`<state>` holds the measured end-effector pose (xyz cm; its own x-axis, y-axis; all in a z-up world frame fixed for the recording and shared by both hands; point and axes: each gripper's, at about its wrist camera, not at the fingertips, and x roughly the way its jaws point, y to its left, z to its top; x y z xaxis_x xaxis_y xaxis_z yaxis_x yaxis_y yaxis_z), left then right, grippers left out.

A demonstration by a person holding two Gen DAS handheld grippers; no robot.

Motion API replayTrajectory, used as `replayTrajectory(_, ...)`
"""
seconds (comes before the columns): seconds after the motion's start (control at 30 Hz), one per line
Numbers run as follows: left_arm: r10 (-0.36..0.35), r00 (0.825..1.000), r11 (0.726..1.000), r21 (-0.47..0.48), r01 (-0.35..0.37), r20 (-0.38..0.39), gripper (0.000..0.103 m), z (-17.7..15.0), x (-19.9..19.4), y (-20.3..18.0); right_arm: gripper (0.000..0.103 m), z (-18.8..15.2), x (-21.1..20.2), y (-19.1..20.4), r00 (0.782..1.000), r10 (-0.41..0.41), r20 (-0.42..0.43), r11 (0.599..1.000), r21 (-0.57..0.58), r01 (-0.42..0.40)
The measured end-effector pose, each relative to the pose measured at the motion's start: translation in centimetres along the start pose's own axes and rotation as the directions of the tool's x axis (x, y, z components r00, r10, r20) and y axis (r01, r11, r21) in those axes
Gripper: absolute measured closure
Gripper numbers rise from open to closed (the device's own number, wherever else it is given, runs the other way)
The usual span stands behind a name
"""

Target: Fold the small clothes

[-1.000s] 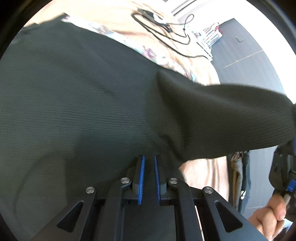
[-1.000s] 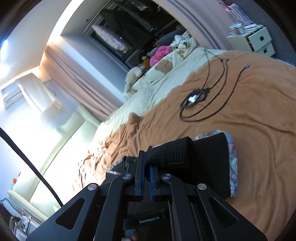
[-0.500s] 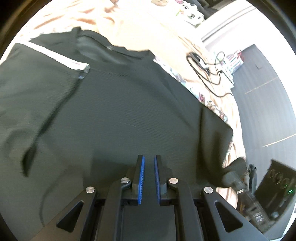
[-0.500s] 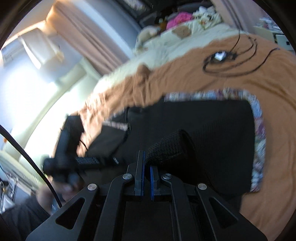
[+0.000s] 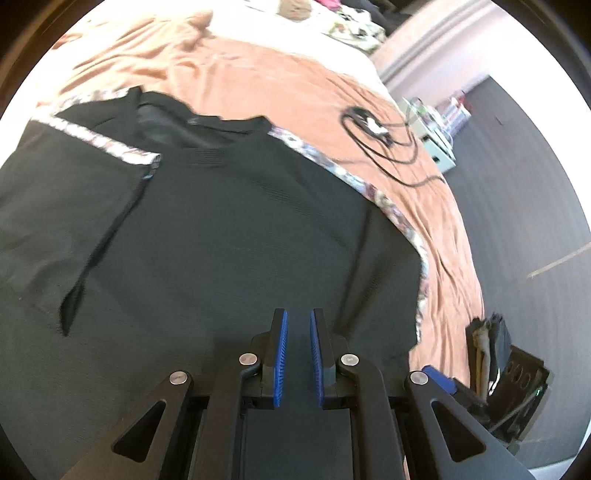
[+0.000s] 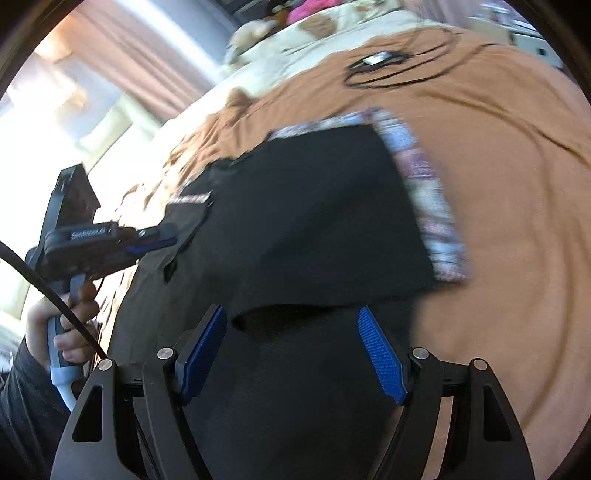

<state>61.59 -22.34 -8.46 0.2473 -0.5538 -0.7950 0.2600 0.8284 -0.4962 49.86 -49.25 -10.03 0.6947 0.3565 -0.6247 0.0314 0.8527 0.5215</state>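
Note:
A black garment lies spread on a floral-edged cloth over the orange blanket. My left gripper hovers above the garment's near part. Its jaws stand a narrow gap apart and are opening, with nothing between them. In the right wrist view the garment has a folded-over edge just beyond my right gripper. Those jaws are opening wide, and the blue pads touch no cloth. A hand holds the left gripper over the garment's left side.
A black cable coil with a white plug lies on the blanket beyond the garment. Pillows and soft toys sit at the head of the bed. Dark floor and a small white cabinet lie to the right.
My right gripper has let go of the black fold and its jaws have spread wide. The left gripper has pulled back and up, so more of the garment and bed shows.

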Motion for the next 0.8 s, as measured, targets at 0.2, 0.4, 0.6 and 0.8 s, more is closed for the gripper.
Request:
replayTrajectory(0.2,-0.019,0.999,0.997,0.073,0.022,-0.039,0.083,-0.8,2.7,-4.2,0.03,0.0,-4.3,-4.2,0.991,-0.113,0.071,0.989,0.103,0.105)
replayTrajectory(0.4,-0.014,0.997,0.988,0.149,0.027,-0.082,0.069,-2.2,5.9,-8.7,0.031,1.4,-5.2,-6.9,0.978,-0.184,0.099,0.973,0.159,0.167)
replayTrajectory(0.6,0.002,0.992,0.974,0.223,0.027,-0.128,0.061,-3.3,9.3,-12.5,0.05,0.6,-4.1,-8.3,0.979,-0.195,0.062,0.97,0.163,0.183)
replayTrajectory(0.8,0.029,0.986,0.948,0.319,0.025,-0.162,0.05,-4.6,12.6,-16.1,0.05,1.1,-5.2,-9.6,0.983,-0.17,0.075,0.969,0.192,0.153)
